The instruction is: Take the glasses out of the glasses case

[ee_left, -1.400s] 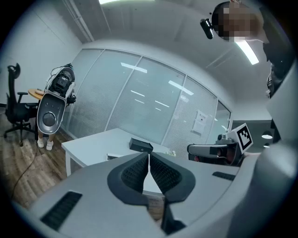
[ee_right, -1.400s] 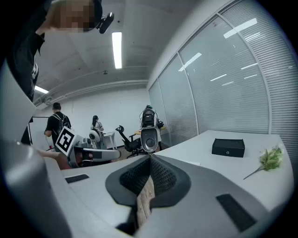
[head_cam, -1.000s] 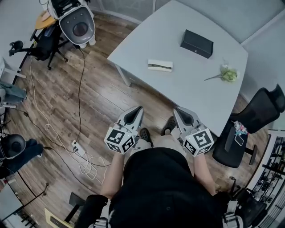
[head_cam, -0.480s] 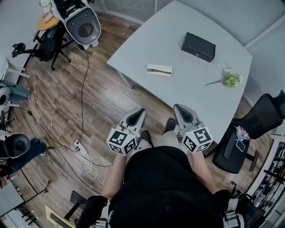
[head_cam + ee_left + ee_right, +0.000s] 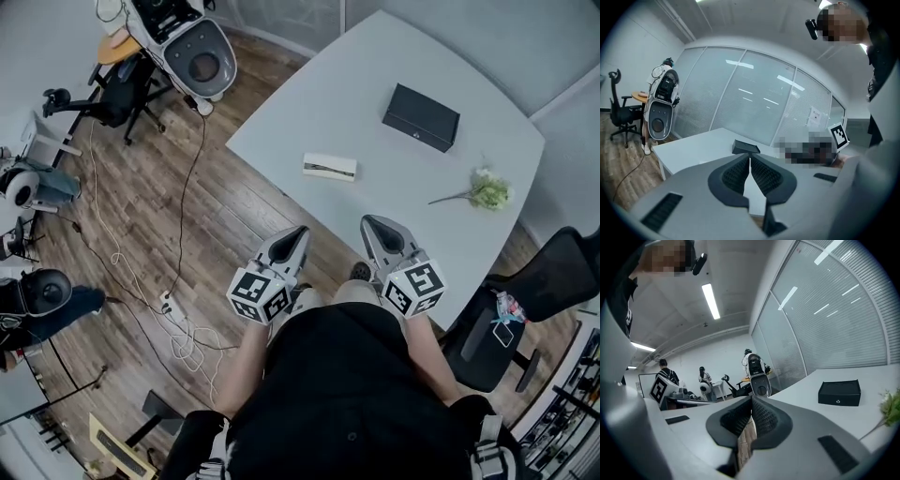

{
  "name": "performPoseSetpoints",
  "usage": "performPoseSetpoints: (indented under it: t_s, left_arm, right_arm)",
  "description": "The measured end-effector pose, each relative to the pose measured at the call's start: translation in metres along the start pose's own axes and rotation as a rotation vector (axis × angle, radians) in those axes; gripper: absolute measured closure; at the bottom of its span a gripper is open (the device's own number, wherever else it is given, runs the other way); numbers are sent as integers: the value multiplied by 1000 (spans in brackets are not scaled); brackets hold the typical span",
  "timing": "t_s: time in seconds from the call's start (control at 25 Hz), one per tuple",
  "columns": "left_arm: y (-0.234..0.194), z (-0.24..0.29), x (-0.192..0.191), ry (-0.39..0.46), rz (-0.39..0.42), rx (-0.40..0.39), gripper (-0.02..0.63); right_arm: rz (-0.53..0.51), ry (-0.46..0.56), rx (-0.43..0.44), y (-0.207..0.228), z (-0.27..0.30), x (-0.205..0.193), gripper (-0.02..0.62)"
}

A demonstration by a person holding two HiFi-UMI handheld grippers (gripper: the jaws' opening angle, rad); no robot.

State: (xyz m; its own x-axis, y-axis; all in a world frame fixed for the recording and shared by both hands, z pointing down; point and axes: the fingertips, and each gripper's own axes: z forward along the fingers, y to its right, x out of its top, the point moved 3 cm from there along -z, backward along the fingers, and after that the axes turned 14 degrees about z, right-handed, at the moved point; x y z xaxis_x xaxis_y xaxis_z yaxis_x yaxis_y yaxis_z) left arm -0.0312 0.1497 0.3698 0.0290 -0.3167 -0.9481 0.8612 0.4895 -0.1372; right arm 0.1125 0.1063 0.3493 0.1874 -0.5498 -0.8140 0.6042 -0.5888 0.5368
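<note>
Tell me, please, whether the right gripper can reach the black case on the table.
Probably yes, with a forward reach. The right gripper, jaws shut, is near the front edge of the table, and only bare surface lies between it and the black case. The flower lies aside.

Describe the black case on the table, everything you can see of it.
The black case is a rectangular box, matte black and hard-looking, with a flat top and straight sides. The right gripper view shows a small round light button or clasp centred on its front face. It looks closed. It lies flat on the light grey table, toward the far side. Nothing touches it but the table; the white flat item and the green sprig lie apart from it.
</note>
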Motion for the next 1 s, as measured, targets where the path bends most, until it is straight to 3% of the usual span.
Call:
performPoseSetpoints:
  t_s: [0.36, 0.56, 0.76, 1.0]
  left_arm:
    - [47, 58, -16, -69, 33, 36, 575]
    - [54, 75, -31, -110, -18, 29, 574]
    - [34, 89, -41, -156, -17, -24, 574]
    - [-22, 111, -50, -215, 27, -76, 575]
  right_arm:
    - [5, -87, 78, 54, -18, -2, 578]
    - [20, -124, 79, 76, -12, -3, 578]
    - [50, -125, 31, 88, 8, -1, 578]
    - [53, -119, -56, 86, 47, 12, 578]
